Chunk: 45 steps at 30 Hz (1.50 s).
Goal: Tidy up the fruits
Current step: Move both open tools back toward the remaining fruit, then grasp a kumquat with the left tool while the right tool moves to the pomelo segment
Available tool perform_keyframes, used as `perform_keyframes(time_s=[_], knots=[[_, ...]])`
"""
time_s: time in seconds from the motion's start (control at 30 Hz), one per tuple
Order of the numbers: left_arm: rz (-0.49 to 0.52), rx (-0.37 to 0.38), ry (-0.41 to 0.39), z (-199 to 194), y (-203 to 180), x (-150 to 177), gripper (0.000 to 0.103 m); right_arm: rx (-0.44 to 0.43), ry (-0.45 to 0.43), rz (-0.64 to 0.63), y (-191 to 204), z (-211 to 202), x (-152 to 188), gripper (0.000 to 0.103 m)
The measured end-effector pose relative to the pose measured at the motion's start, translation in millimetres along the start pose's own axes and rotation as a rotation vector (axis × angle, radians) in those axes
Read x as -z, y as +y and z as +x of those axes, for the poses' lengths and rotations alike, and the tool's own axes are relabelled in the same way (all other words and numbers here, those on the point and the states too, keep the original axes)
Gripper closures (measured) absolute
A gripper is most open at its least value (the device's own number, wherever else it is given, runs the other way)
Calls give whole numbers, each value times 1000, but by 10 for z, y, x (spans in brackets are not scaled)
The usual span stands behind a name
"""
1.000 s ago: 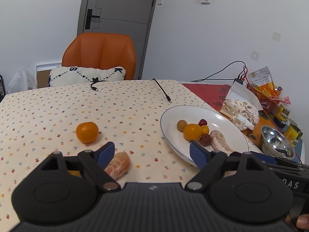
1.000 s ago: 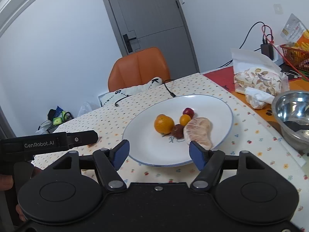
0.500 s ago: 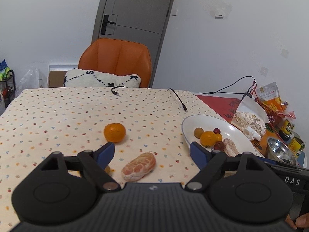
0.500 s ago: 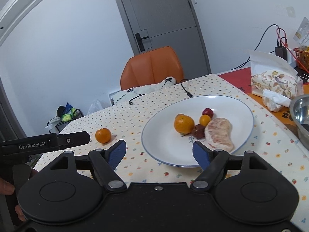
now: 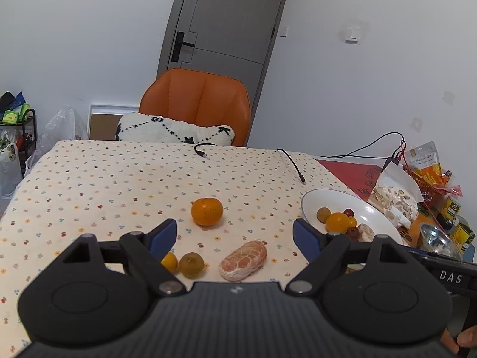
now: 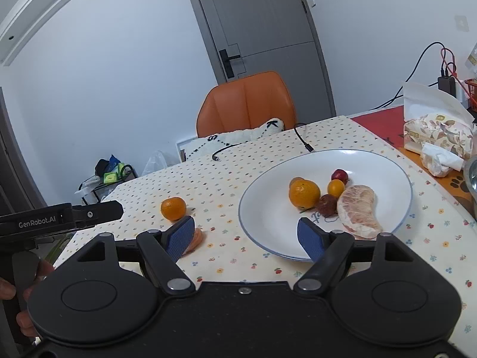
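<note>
Orange chair [image 5: 195, 101], grey door [image 5: 226, 18], tissue pack [image 6: 436, 132]

"GenRobot.AI" on left gripper [image 6: 89, 214]; "DAS" on right gripper [image 5: 447, 271]

Matte black left gripper [image 5: 235, 237] with blue fingers [image 5: 162, 235], round discs low left and right, silver pivot screws, ribbed grey centre. Right gripper [image 6: 247, 235] alike — smooth black body, blue ridged pads [image 6: 180, 235]. White lettering "GenRobot.AI" at left edge — "DAS" lower right.
</note>
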<state>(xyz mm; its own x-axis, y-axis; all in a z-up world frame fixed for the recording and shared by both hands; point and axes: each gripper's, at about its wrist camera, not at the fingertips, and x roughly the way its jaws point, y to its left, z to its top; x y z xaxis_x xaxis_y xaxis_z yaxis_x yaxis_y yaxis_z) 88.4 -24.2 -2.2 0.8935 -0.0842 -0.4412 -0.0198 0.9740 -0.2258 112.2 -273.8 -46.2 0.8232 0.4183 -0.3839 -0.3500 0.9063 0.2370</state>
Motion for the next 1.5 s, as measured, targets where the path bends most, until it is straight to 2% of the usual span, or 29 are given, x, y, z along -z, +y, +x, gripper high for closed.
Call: perform_keyframes(time_s=[0.2, 0.5, 0.57, 0.67, 1.13, 1.3, 1.47, 1.5], knots=[[-13, -16, -6, -59, 98, 1, 20, -9, 1, -8, 57, 21, -3, 24], [-63, -36, 15, -106, 274, 33, 19, -34, 4, -11, 132, 75, -2, 9], [-73, -44, 18, -115, 315, 43, 14, -44, 7, -6, 142, 93, 2, 5], [-79, -53, 15, -131, 364, 60, 12, -56, 12, -5, 166, 120, 13, 0], [-103, -89, 74, 27, 567, 199, 13, -105, 59, -37, 332, 271, 88, 0], [-104, -103, 82, 111, 629, 255, 17, -116, 80, -52, 400, 332, 107, 1], [-118, -113, 103, 206, 696, 275, 38, -119, 98, -64, 455, 392, 125, 1], [-117, -113, 105, 225, 702, 274, 39, -120, 101, -65, 469, 407, 127, 1]])
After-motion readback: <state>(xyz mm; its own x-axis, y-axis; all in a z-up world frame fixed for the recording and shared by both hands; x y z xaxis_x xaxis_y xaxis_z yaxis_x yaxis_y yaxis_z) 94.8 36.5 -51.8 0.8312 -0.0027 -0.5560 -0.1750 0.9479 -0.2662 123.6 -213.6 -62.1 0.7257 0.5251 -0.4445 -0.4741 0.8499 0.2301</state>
